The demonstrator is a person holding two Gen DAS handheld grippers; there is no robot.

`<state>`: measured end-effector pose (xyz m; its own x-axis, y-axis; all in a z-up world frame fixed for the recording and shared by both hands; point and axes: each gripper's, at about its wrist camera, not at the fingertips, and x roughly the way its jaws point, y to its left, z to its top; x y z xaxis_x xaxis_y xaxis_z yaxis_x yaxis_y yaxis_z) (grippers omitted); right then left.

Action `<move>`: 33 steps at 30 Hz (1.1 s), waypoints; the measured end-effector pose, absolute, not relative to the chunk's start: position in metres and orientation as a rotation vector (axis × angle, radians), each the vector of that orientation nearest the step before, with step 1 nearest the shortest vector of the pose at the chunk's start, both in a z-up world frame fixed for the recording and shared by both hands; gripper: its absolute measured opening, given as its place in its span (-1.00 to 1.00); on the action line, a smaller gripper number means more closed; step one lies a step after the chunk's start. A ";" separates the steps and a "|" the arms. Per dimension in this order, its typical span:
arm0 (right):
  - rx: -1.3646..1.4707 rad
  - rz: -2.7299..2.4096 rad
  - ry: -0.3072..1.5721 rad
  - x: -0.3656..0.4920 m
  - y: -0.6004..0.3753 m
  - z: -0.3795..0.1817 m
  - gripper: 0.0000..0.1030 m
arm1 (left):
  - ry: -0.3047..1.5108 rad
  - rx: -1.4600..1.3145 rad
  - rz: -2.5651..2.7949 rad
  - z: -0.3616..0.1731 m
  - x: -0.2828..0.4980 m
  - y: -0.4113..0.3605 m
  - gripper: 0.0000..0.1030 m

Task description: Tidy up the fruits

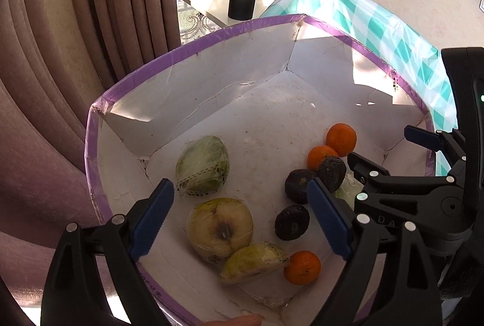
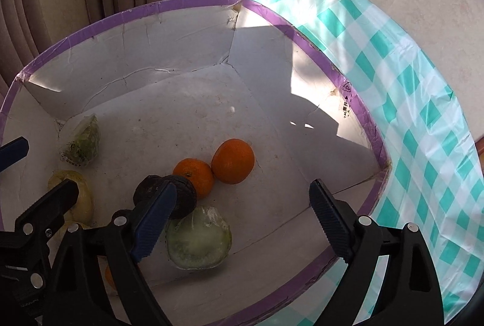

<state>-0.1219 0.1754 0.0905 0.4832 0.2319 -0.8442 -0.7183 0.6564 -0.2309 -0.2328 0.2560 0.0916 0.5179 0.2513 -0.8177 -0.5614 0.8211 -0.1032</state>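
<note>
— How are the grippers held?

— The left gripper [image 1: 240,218] is spread wide with nothing gripped; the cut yellow fruit [image 1: 220,230] is seen between its fingers, a dark fruit [image 1: 292,222] just inside the right one.

— And the other?

— The right gripper [image 2: 242,218] is likewise held wide and empty. A wrapped green half [image 2: 198,238] is framed between its fingers; two oranges [image 2: 233,161] are found beyond the fingertips, inside the white box [image 2: 145,32].
</note>
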 end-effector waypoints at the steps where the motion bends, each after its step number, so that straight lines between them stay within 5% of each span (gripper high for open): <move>1: -0.620 0.630 0.889 -0.122 0.175 0.091 0.68 | 0.905 -0.372 0.501 0.091 -0.232 0.255 0.78; 33: -0.612 0.659 0.961 -0.112 0.187 0.082 0.69 | 0.961 -0.275 0.509 0.090 -0.230 0.243 0.90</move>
